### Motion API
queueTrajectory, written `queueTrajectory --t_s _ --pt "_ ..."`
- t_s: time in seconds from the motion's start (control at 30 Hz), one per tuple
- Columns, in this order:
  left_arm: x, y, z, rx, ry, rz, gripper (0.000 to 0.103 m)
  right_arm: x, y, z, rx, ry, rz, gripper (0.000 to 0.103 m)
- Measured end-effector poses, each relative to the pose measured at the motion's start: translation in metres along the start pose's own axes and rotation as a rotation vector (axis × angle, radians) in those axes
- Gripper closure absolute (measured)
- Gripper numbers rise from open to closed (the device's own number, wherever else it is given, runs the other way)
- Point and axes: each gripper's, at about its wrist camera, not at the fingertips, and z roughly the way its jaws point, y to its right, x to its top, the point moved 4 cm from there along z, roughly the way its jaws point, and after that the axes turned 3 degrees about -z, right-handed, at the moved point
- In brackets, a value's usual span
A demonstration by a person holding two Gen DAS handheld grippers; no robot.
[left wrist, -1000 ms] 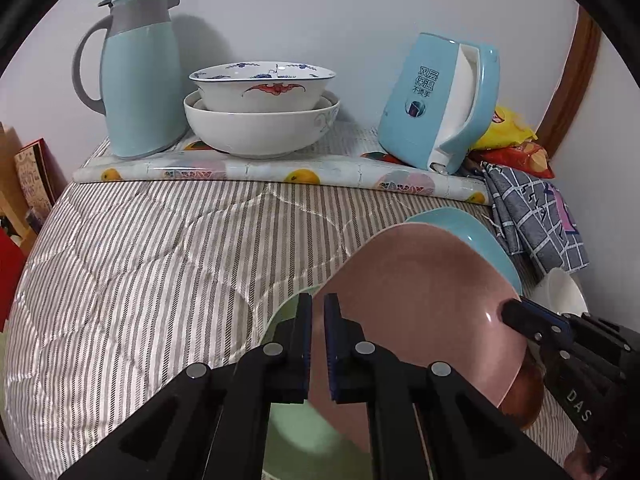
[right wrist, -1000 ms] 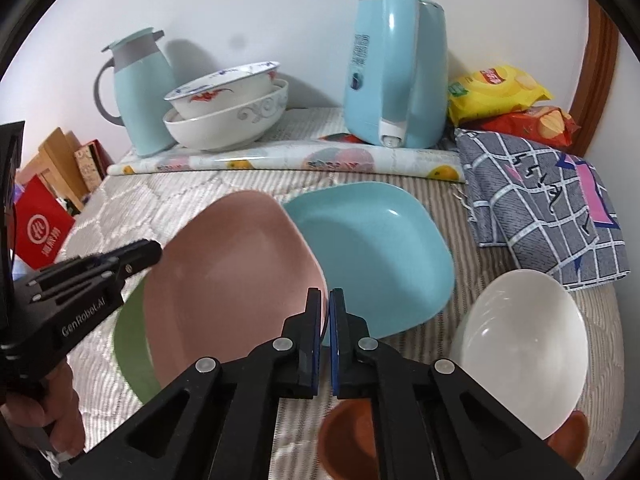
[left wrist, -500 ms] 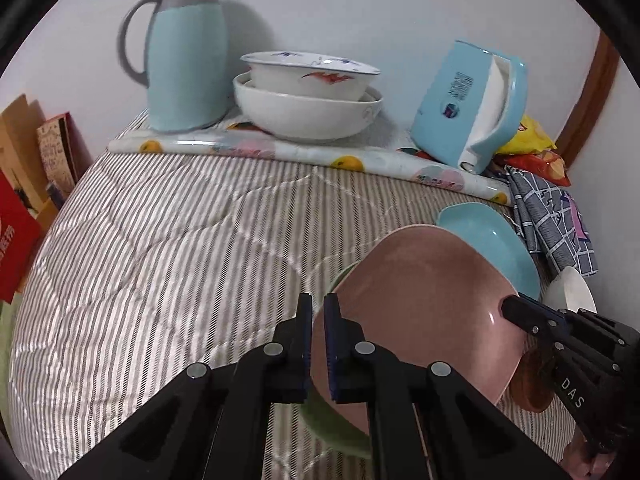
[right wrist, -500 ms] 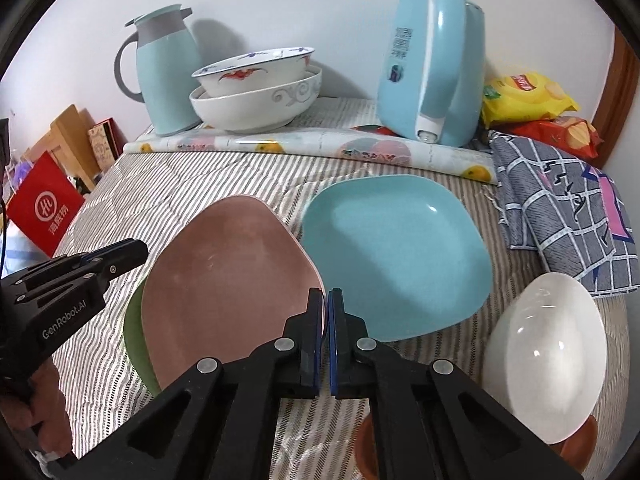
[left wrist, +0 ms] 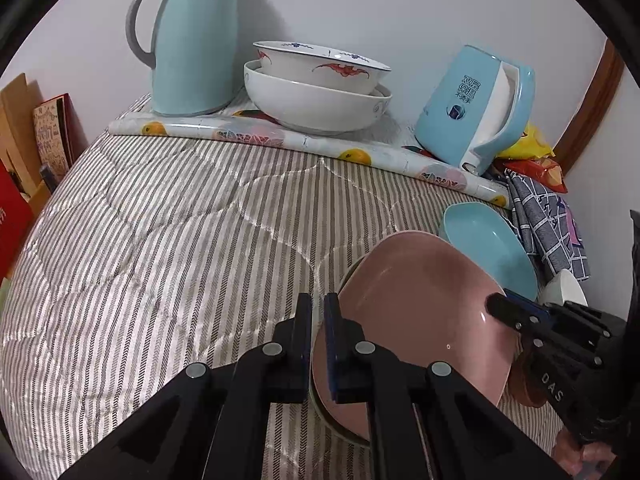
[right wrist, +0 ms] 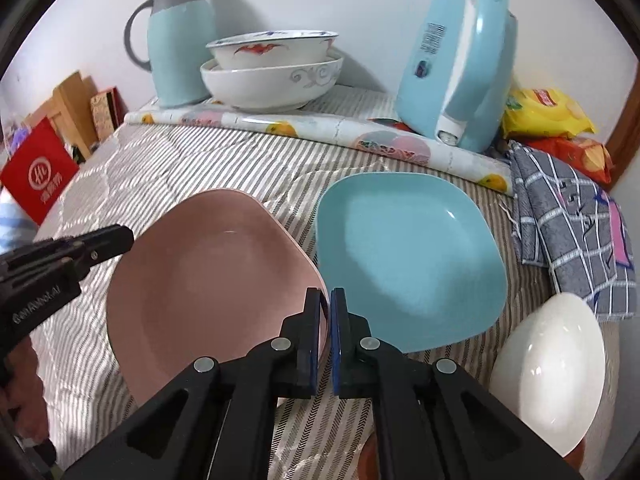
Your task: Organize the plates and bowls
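A pink plate [left wrist: 416, 316] [right wrist: 208, 280] lies on top of a green plate, whose rim [left wrist: 332, 424] peeks out below it. My left gripper [left wrist: 318, 344] is shut on the pink plate's left rim. My right gripper [right wrist: 325, 336] is shut on its right rim, and it also shows in the left wrist view [left wrist: 516, 316]. A blue plate [right wrist: 404, 256] [left wrist: 488, 248] lies flat just to the right. A white bowl [right wrist: 552, 372] sits at the front right. Two stacked white bowls [left wrist: 316, 92] [right wrist: 272, 68] stand at the back.
A light blue thermos jug [left wrist: 192, 36] and a blue kettle [left wrist: 476, 108] stand at the back on a rolled fruit-print mat [left wrist: 304, 140]. A checked cloth [right wrist: 576, 216] and snack bags [right wrist: 544, 112] lie at the right. Boxes [right wrist: 40, 172] stand off the left edge.
The pink plate, held by both grippers, has moved left away from the blue plate and now covers the green plate almost fully. Both cameras have pulled closer to the back items.
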Motion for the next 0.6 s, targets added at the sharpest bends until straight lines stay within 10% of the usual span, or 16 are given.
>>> queueTrajectory --t_s 0.2,0.33,0.43,0.6 --pt "-0.007 -0.002 0.003 0.023 -0.035 0.000 0.094 0.000 0.003 0.007 0.029 -0.023 0.030 0.090" --pt "-0.009 -0.001 0.001 0.046 -0.036 -0.003 0.076 -0.002 0.011 -0.006 0.016 0.016 0.070 0.052" --pt "-0.007 0.005 -0.006 0.046 -0.023 0.006 0.075 -0.003 0.019 -0.018 0.012 0.041 0.096 0.046" --pt "-0.003 0.021 -0.021 0.074 0.012 0.028 0.046 -0.005 0.036 -0.034 -0.012 0.042 0.154 0.023"
